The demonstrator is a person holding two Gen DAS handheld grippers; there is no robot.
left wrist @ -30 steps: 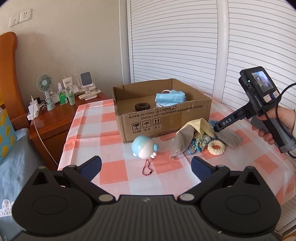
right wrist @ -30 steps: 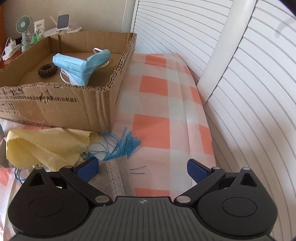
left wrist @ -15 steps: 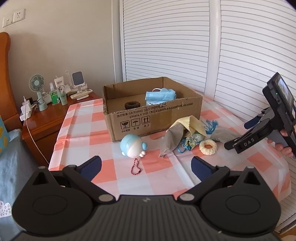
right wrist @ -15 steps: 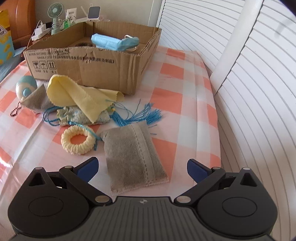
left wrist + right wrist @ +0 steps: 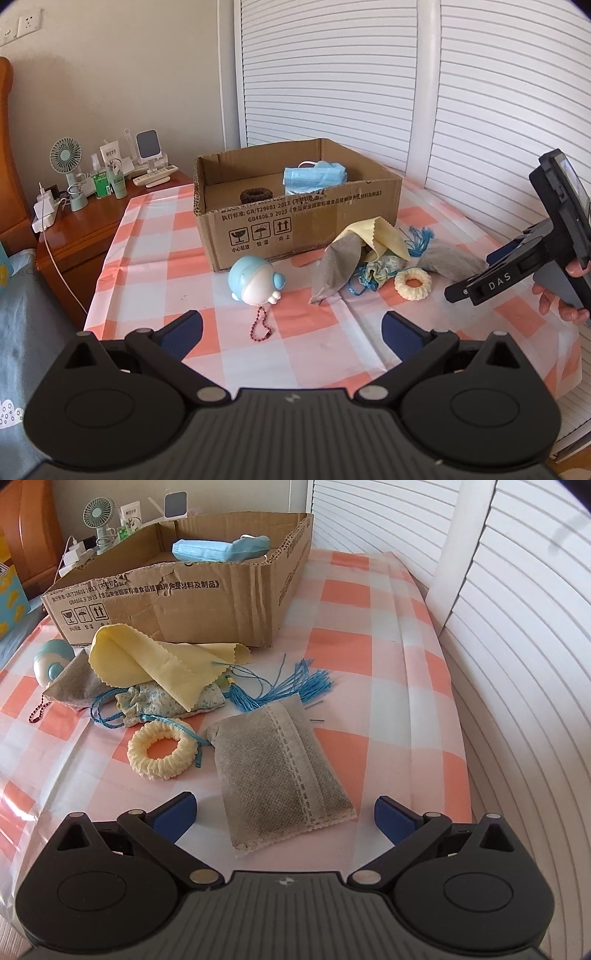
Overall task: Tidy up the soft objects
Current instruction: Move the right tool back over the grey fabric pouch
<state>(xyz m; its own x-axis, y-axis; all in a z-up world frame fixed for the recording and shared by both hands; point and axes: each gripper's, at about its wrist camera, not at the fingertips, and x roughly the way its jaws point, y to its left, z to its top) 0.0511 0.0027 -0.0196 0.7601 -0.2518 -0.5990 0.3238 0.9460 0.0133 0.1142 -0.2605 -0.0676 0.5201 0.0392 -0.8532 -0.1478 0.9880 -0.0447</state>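
White slatted doors run along the back and right of the room, and our checkered tablecloth (image 5: pixel 155 254) in orange and white covers the table. From the left wrist camera, our left gripper (image 5: pixel 291 330) hangs above the near edge of the cloth with its blue fingers spread wide and nothing between them. Straight ahead sits the cardboard box (image 5: pixel 303 225), with a blue face mask (image 5: pixel 314 176) and a dark hair tie (image 5: pixel 256 194) already inside. In front of the box lies a little blue and white toy (image 5: pixel 255 280) with a red bead chain. To its right we see the soft pile: a yellow cloth (image 5: pixel 380 240), a grey pouch (image 5: pixel 452 260), a cream scrunchie (image 5: pixel 413 283) and a blue tassel (image 5: pixel 419 238). Our right gripper (image 5: pixel 476 275) comes in from the right edge, held in a hand (image 5: pixel 561 299). A wooden nightstand (image 5: pixel 85 236) with a small fan (image 5: pixel 66 157) stands off to the left.

From the right wrist camera, our right gripper (image 5: pixel 284 814) is also wide open and empty, hovering just over the near end of the grey pouch (image 5: pixel 280 775). The cream scrunchie (image 5: pixel 162 749) lies just left of the pouch, the blue tassel (image 5: pixel 295 686) just beyond it, and the yellow cloth (image 5: pixel 159 661) drapes over a floral bag (image 5: pixel 162 703) near the box (image 5: pixel 184 602).
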